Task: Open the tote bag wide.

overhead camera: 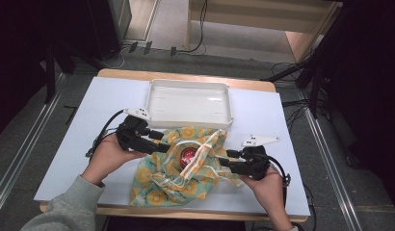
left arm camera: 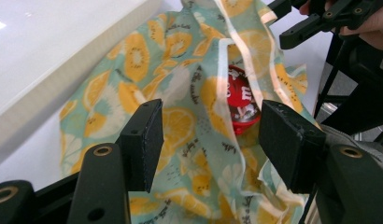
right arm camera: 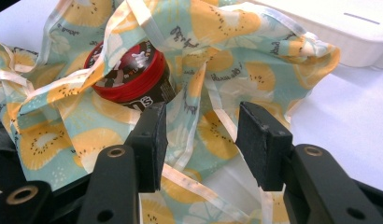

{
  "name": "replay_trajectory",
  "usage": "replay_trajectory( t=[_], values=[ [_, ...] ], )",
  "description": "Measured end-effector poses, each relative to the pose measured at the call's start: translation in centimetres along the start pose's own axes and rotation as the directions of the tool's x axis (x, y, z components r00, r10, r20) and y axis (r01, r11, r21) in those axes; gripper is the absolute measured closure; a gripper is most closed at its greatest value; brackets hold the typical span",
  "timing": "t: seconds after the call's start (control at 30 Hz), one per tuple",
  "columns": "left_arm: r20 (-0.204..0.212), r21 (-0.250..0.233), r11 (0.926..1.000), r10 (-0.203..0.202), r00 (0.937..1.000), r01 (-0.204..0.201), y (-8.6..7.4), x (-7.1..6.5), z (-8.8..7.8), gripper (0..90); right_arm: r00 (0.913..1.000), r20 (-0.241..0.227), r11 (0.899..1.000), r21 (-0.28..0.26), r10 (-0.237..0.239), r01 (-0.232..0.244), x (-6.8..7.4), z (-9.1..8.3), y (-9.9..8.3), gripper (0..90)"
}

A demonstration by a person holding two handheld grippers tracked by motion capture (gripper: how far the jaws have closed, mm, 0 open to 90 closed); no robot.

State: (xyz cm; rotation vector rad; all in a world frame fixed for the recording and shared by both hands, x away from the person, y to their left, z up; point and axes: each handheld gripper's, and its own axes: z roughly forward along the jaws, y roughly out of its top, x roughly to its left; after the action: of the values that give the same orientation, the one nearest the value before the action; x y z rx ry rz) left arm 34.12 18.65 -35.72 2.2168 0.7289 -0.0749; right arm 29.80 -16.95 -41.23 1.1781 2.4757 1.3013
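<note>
Fingers of both the left gripper (overhead camera: 163,147) and right gripper (overhead camera: 223,161) spread, pinching nothing, over the citrus-print bag (overhead camera: 178,166) mid-surface; a careless close may snag only a drawstring (right arm camera: 199,116), tipping the red-lidded tin (right arm camera: 129,77) out.

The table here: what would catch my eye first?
A bright cloth bag printed with yellow citrus slices lies at the table's near middle, with a red-lidded tub peeking from its mouth. The left gripper and right gripper flank it, and a white tray sits just behind.

Grey sleeve (overhead camera: 65,208), black tools (brass-ringed screw holes), trailing cables
</note>
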Motion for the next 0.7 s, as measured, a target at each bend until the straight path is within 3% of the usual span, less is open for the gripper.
replay_trajectory(
  t=[0.5, 0.63, 0.7],
  values=[
    [0.019, 0.031, 0.9994, 0.016, 0.9997, -0.017, 1.1, -0.4, 3.4, 41.9, 1.0, -0.007, 1.0, 0.01, 0.001, -0.001, 0.0, 1.6, 0.7, 53.5],
    [0.0, 0.044, 0.9988, 0.021, 0.9998, -0.021, 1.1, -0.4, 4.0, 45.9, 0.9999, -0.01, 1.0, 0.02, -0.002, 0.003, 0.1, 2.3, 0.9, 53.5],
    [0.002, 0.041, 0.999, 0.021, 0.9998, -0.021, 1.0, -0.3, 4.1, 52.5, 0.9999, -0.012, 1.0, 0.019, -0.01, 0.01, 0.1, 2.8, 1.1, 53.5]
  ],
)
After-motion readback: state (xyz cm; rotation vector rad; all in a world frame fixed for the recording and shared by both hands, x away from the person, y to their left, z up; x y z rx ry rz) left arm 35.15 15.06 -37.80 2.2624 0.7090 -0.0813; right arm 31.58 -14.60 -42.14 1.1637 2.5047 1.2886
